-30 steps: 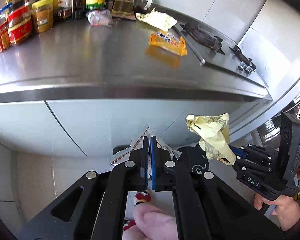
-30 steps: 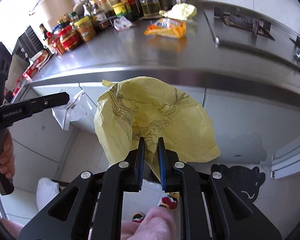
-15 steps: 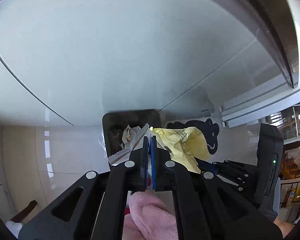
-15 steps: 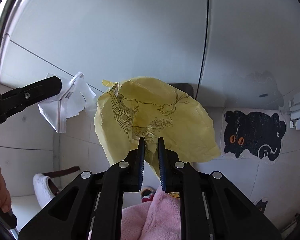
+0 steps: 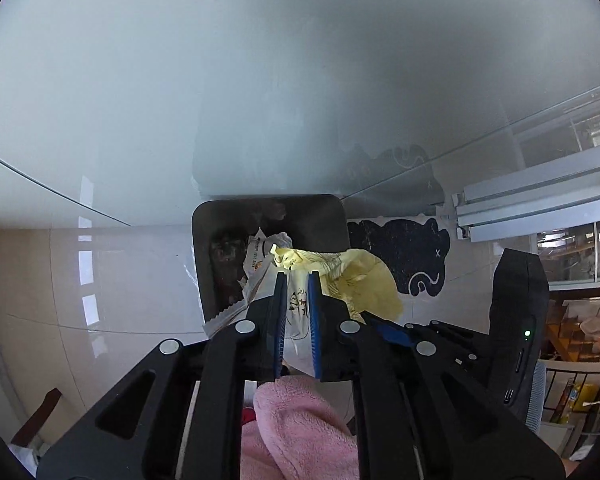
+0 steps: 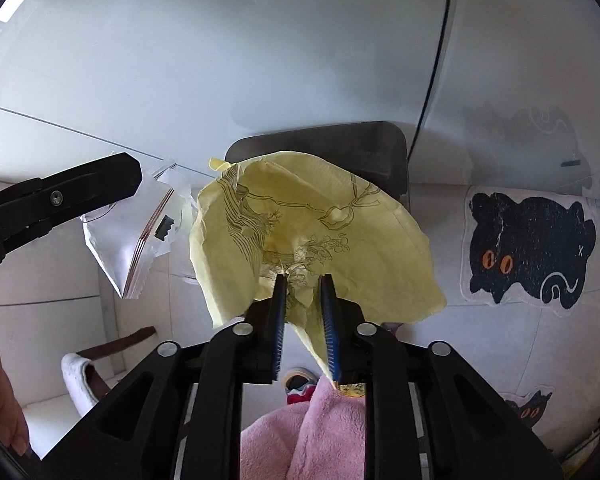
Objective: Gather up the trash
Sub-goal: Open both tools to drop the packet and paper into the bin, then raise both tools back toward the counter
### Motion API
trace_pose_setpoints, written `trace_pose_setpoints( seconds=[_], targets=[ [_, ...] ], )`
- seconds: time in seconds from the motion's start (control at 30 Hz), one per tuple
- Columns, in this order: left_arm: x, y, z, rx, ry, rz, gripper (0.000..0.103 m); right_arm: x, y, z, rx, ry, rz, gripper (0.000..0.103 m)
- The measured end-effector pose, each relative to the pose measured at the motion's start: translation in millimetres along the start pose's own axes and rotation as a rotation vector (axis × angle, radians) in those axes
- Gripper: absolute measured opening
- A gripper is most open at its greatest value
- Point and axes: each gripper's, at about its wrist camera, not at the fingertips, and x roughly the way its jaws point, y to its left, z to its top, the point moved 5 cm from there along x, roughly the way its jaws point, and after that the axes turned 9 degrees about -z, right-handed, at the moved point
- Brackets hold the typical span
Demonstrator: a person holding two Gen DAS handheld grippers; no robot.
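Both jaws just parted, wrappers between — only the left view shows trash bin (image 5: pixel 204 264) contents.

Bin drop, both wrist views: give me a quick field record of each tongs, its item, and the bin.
left tongs: jaws have just been opening; parted, white wrapper between them
white wrapper: hangs at the bin's near left edge
right tongs: jaws have just been opening; parted, yellow paper between them
yellow paper: crumpled sheet, covers much of the bin opening
bin: dark, on the floor against the cabinet front, trash already inside
cat mat: on the floor, right of the bin
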Motion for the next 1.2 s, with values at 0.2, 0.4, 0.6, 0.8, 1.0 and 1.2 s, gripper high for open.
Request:
trace_pose_setpoints(
  seconds=[0.2,0.4,0.6,0.8,1.0,1.2],
  targets=[
    [-6,-2,14,0.004,-0.007,0.004,0.038,-4,6,8,-0.035,-0.008,-0.037,0.071],
    [-42,-10,18,-0.002,-0.053,0.001,0.050,-46,4,4,-0.080,-0.045,-0.072,0.076],
    [-121,-35,11,0.058,-0.149,0.003,0.062,-143,-6,-5,-0.062,-0.167,-0.060,0.085],
    [-223,-62,9,0.102,-0.291,-0.014,0.069,-272,6,2,-0.090,-0.400,-0.041,0.092],
    [-303,-82,33,0.127,-0.414,-0.030,0.070,-367,23,34,-0.157,-0.606,-0.043,0.096],
    [-351,-100,78,0.134,-0.510,0.008,0.075,-404,42,84,-0.241,-0.718,-0.073,0.098]
  ],
)
